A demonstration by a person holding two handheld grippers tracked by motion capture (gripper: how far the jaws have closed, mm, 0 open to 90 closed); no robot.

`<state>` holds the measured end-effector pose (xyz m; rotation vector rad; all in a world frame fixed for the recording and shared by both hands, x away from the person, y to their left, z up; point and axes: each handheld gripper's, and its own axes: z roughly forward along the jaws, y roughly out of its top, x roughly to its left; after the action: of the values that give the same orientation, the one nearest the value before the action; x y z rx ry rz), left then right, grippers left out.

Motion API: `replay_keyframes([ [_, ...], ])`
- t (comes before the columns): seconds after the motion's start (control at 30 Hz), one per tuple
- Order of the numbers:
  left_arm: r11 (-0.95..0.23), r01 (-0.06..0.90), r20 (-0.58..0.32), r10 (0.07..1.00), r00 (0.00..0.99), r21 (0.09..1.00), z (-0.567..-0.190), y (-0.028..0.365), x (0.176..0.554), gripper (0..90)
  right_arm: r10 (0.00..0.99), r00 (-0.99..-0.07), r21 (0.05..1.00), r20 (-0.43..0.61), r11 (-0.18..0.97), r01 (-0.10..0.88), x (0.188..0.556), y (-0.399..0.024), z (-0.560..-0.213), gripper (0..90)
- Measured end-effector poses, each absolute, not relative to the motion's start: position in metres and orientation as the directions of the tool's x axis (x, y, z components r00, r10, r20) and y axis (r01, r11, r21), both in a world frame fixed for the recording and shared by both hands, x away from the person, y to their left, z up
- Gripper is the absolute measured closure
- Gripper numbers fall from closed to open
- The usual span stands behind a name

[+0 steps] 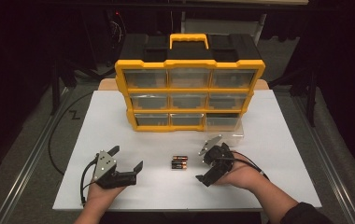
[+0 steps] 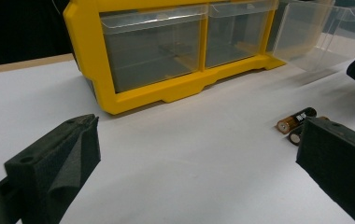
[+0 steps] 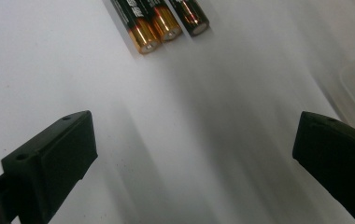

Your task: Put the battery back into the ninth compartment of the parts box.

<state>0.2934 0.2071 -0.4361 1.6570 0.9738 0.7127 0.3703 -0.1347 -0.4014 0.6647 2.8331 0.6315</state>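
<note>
Three black and copper batteries (image 1: 179,163) lie side by side on the white table top (image 1: 119,116), between my two grippers. My left gripper (image 1: 127,157) is held low to their left, open, with nothing between its jaws. In the left gripper view the batteries (image 2: 297,120) lie ahead to the right of that open gripper (image 2: 194,172). My right gripper (image 1: 202,167) is just right of the batteries, open and tilted down at the table. The right gripper view has the batteries (image 3: 159,21) at the top, beyond its open gripper (image 3: 189,158).
A yellow and black organizer (image 1: 189,88) with rows of clear drawers stands at the back middle of the table. One clear drawer (image 1: 229,133) is out at its lower right, also in the left gripper view (image 2: 315,37). A black cable (image 1: 56,140) runs off the table's left side.
</note>
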Motion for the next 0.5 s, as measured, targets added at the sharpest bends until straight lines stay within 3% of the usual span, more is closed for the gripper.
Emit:
replay_keyframes([
  [0.5,-0.133,0.253,-0.010,0.868,0.497,0.958,-0.436,0.207,0.293,0.3,0.374,-0.926,0.428,-0.046,0.845,0.320,0.377,-0.113,-0.395,3.0],
])
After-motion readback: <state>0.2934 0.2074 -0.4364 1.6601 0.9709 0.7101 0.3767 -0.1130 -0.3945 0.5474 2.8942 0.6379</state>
